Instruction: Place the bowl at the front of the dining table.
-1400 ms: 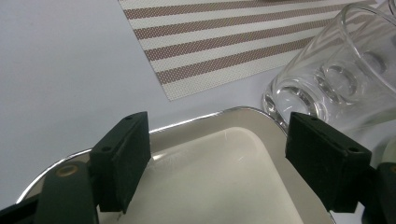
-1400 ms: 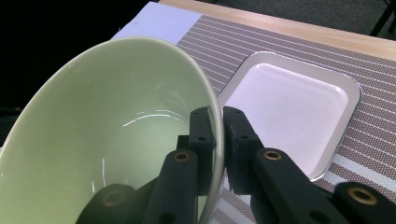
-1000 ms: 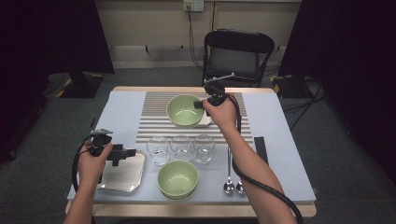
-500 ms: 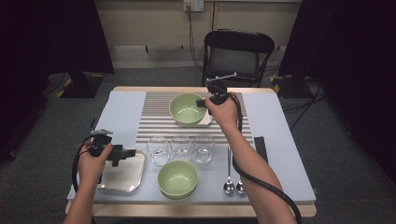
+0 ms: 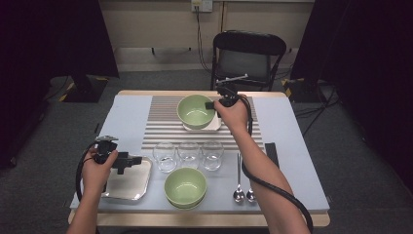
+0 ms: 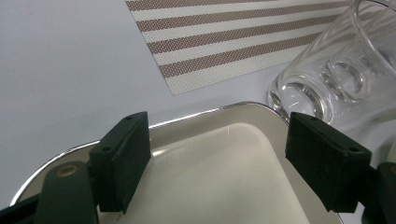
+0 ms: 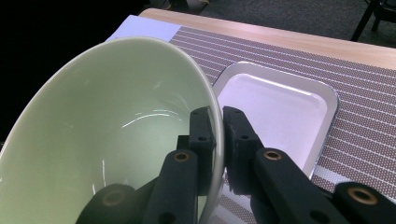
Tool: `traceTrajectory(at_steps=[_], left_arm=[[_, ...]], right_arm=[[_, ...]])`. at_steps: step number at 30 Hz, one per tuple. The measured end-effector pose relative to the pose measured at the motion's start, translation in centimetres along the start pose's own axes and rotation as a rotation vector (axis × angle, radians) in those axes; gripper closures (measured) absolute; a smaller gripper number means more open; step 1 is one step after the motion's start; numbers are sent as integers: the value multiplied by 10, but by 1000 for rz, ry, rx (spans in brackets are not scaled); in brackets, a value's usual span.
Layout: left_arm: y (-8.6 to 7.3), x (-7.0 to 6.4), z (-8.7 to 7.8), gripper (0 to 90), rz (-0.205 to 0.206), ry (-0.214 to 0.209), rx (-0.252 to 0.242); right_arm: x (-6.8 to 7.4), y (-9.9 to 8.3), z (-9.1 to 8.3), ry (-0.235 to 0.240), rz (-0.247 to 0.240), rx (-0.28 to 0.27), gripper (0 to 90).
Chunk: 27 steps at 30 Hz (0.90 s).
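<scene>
One rigid, glazed green bowl (image 7: pixel 107 135), likely slippery and breakable, sits tilted over the small tray (image 7: pixel 275 105) at upper centre; I keep my right tool (image 7: pixel 218 135) clamped on its rim. Left tool (image 6: pixel 217 154) stands apart.

Bright, even light falls from overhead onto the table (image 5: pixel 292 146), while the room around it drops into near black. Shadows stay soft and short. Glare streaks the green bowl (image 7: pixel 116 126) and the near tray (image 6: pixel 224 163). The high view is soft, a bit grainy. Close-up, the glass (image 6: pixel 336 79) looks slightly blurred, perhaps out of focus, jaws sharp enough
</scene>
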State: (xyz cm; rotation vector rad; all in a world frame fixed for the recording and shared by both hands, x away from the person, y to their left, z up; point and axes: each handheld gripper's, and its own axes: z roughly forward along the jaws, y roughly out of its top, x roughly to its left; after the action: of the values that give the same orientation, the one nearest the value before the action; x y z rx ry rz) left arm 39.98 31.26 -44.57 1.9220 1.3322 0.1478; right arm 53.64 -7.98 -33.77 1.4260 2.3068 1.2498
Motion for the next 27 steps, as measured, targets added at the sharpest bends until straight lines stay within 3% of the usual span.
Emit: traceTrajectory(at_steps=[11, 27], left_arm=[[-1, 1, 0, 219, -3, -2, -6], [-1, 1, -2, 217, -11, -1, -8]], right_arm=[[-6, 1, 5, -14, 5, 1, 831], [-28, -3, 14, -40, 43, -4, 832]])
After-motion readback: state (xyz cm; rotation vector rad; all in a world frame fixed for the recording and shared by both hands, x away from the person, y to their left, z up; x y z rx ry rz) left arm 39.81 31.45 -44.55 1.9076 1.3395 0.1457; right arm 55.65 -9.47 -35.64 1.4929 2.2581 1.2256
